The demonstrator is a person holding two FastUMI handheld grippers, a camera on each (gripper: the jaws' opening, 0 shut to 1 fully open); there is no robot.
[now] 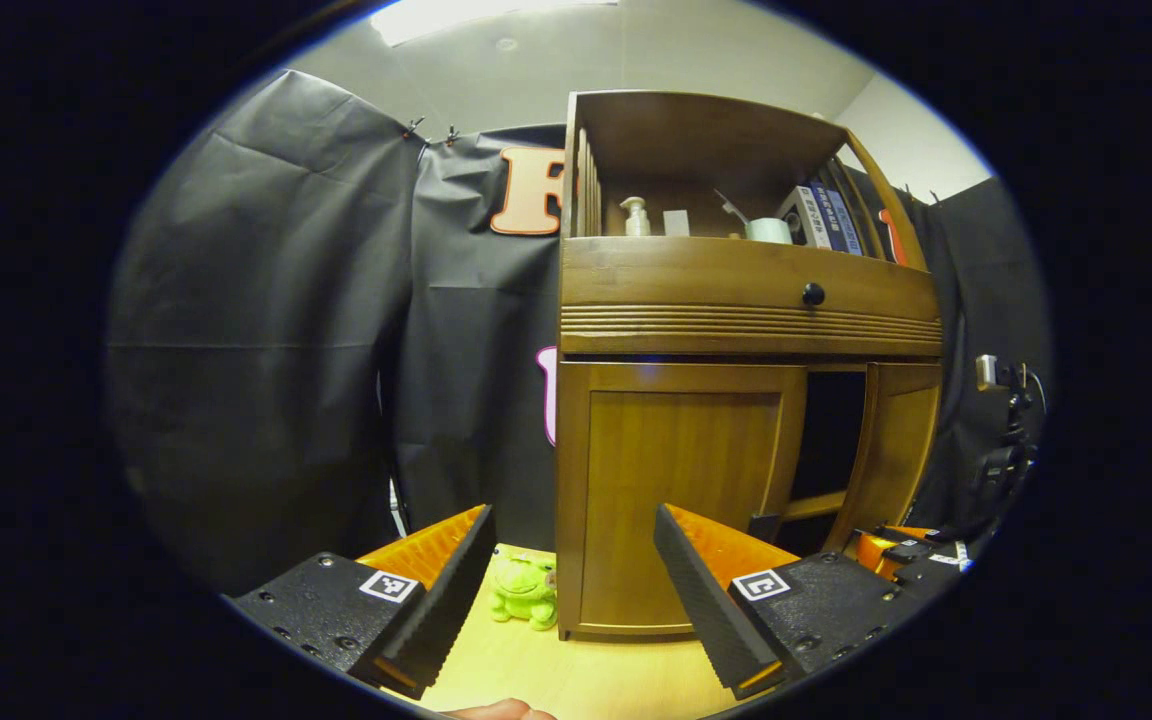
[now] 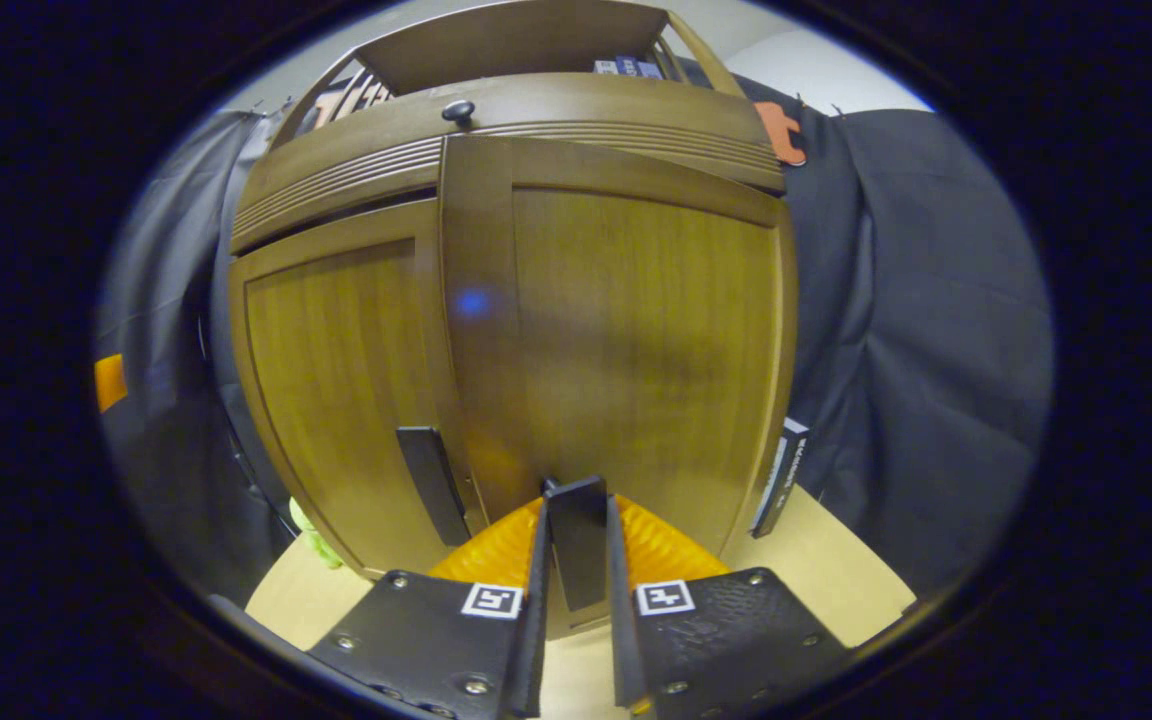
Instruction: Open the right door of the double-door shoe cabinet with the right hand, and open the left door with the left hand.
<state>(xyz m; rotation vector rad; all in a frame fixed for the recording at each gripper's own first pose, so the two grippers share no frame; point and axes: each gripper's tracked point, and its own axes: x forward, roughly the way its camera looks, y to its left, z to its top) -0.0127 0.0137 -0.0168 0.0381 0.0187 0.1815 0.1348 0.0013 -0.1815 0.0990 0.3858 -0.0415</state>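
The wooden shoe cabinet [image 1: 746, 325] stands on a table. In the left gripper view its left door [image 1: 681, 500] is closed, and the right door [image 1: 898, 445] is swung partly out, leaving a dark gap [image 1: 829, 440]. My left gripper [image 1: 576, 600] hangs open in front of the left door, touching nothing. In the right gripper view the right door [image 2: 636, 330] fills the middle, and my right gripper [image 2: 576, 515] is shut on its dark vertical handle [image 2: 576, 560]. The left door [image 2: 336, 370] carries its own handle [image 2: 429, 483]. The right gripper [image 1: 906, 550] also appears low beside the open door.
A green frog toy [image 1: 526, 590] sits on the light wooden table [image 1: 576, 670] by the cabinet's left corner. Above the doors is a drawer with a black knob [image 1: 813, 293] and a shelf with a bottle and books. A dark flat box [image 2: 781, 478] leans at the cabinet's right side.
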